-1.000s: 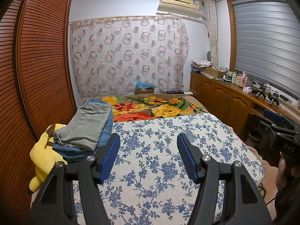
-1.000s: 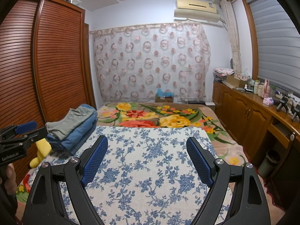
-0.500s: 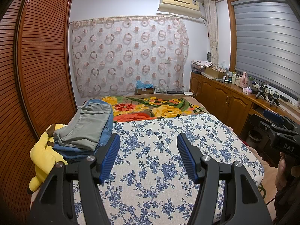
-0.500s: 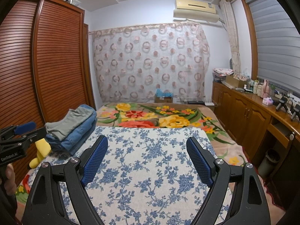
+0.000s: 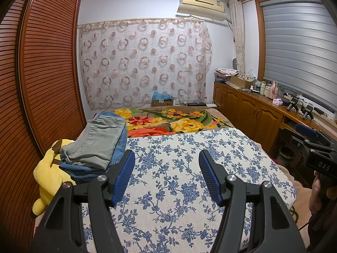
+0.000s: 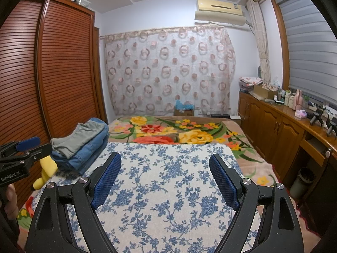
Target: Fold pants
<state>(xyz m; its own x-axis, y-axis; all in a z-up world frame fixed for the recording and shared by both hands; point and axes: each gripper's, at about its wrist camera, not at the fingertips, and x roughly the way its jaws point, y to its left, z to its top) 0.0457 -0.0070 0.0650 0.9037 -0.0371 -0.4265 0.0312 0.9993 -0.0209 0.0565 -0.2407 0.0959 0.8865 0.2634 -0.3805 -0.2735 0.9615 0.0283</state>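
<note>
A stack of folded pants lies at the bed's left edge: grey-green pants (image 5: 95, 141) on top of blue jeans (image 5: 121, 145). The stack also shows in the right wrist view (image 6: 81, 140). My left gripper (image 5: 166, 168) is open and empty, held above the blue-flowered cloth (image 5: 185, 181), just right of the stack. My right gripper (image 6: 165, 170) is open and empty above the same cloth (image 6: 168, 189). The left gripper appears at the left edge of the right wrist view (image 6: 21, 149).
A yellow plush toy (image 5: 49, 172) lies beside the stack at the bed's left edge. A slatted wooden wardrobe (image 5: 42, 73) stands left. A bright flowered blanket (image 5: 172, 122) covers the far bed. Wooden cabinets (image 5: 248, 113) with clutter run along the right.
</note>
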